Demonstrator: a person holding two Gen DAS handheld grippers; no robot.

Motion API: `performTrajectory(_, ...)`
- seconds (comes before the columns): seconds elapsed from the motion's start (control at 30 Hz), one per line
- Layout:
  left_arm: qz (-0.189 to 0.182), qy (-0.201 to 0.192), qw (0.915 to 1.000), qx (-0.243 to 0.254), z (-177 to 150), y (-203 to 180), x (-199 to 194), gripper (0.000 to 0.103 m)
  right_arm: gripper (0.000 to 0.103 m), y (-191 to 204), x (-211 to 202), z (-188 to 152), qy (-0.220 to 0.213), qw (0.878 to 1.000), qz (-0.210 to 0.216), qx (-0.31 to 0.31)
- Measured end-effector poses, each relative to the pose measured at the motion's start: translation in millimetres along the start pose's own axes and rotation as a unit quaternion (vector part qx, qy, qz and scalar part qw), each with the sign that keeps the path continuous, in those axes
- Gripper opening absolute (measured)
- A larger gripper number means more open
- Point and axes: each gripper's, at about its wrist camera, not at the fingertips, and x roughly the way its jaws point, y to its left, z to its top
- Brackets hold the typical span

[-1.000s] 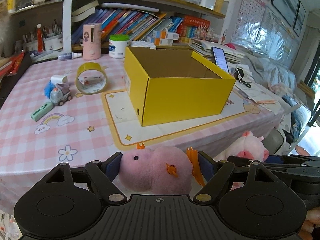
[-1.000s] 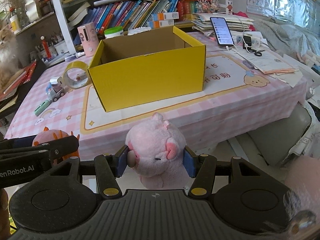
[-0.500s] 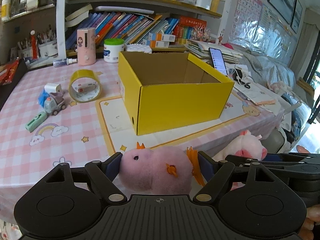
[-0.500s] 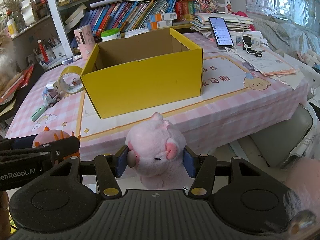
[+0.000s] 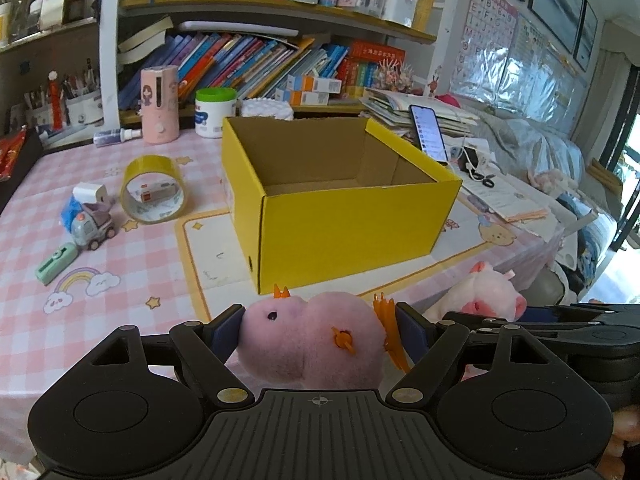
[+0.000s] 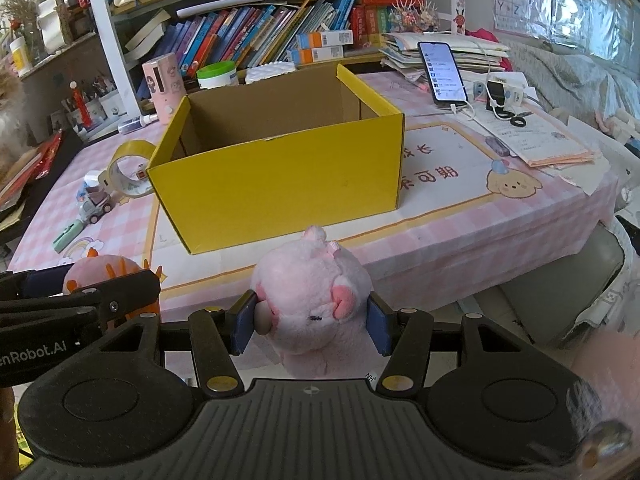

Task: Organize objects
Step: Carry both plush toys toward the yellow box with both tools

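The fluffy mauve plush toy with orange plastic feet (image 5: 312, 340) is clamped in the left claw (image 5: 316, 330), and the pale pink plush pig (image 6: 308, 300) is clamped in the right claw (image 6: 312, 320). Both are held off the near edge of the pink checked counter (image 5: 120, 304), short of the open yellow cardboard box (image 5: 340, 216). Each toy should be raised clear of the box's near wall, carried over the empty interior, and released only once above it. The claws should be kept apart so that contact is avoided.
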Motion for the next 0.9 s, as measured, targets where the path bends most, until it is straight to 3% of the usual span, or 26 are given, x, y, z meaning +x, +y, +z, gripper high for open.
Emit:
performTrajectory(0.53,0.003,-0.030,0.9989,0.035,19,-13,5,0.081,0.053,-8,9,23,-0.004,1.000,0.004,-0.004)
performTrajectory(0.9,0.005,-0.079,0.9963,0.033,56,-22,11,0.081,0.053,-16,6,68,-0.033,0.999,0.020,-0.014)
